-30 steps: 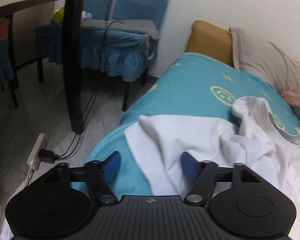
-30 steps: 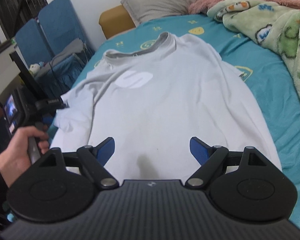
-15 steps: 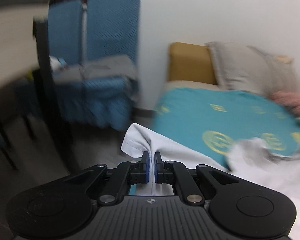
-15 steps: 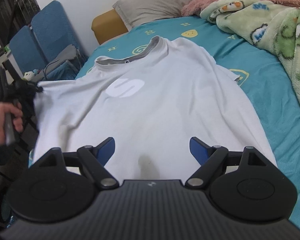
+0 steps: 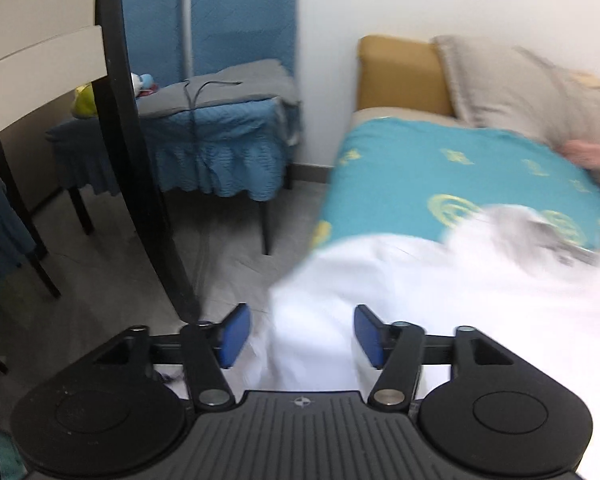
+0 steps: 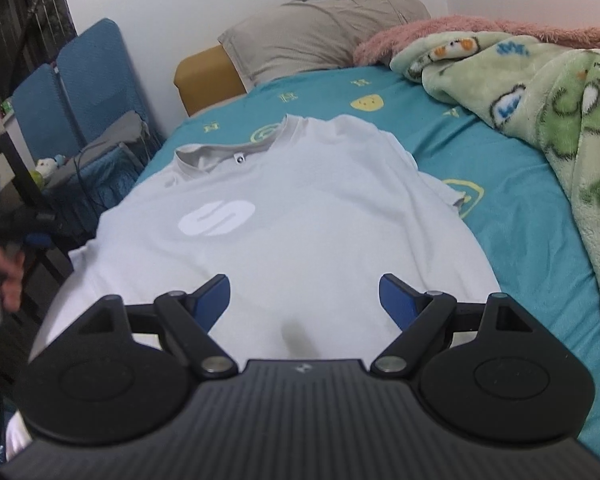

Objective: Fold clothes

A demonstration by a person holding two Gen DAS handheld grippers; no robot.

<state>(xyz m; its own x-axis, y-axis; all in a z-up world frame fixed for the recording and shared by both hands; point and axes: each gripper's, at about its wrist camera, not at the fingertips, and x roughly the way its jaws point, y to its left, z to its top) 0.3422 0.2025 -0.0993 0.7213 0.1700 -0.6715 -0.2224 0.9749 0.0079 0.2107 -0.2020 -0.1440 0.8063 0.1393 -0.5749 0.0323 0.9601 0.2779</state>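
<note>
Grey pillow [image 6: 324,28] at head end of teal bedsheet [image 6: 512,216]; green fleece blanket [image 6: 548,92] along right edge; blue chair [image 5: 220,120] beside bed.

shirt [image 6: 300,216] on bed [image 6: 512,216] | pillow [image 6: 324,36] behind shirt | blanket [image 6: 540,92] right of shirt | chair [image 6: 80,92] left of bed

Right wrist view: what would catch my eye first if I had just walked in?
A white T-shirt spread flat, face up, on the teal bed, its collar toward the grey pillow. To the right lies a heaped green cartoon blanket. In front, the right gripper hangs over the shirt's lower part, jaws wide open.
</note>
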